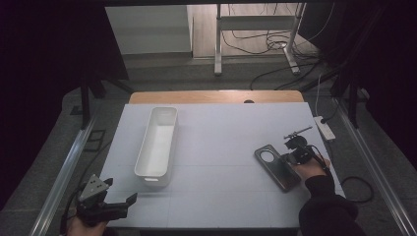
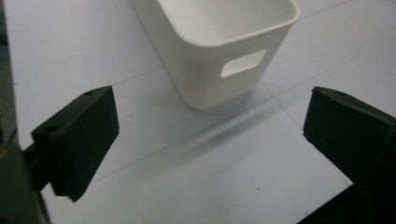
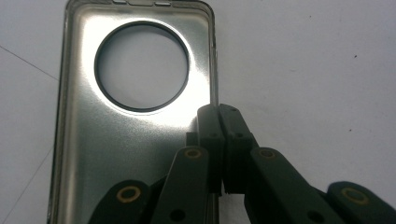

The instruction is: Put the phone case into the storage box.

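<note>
One empty white bin point(image 1: 157, 145)

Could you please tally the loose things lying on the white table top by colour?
White: 1, the bin
Clear with a dark rim: 1, the phone case, its edge pinched in the right gripper
Total: 2

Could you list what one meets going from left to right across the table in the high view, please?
Left gripper, at the near left corner → white bin, lying lengthwise → phone case, flat on the table → right gripper, shut on the case's right edge → white power strip at the table's right edge.
</note>
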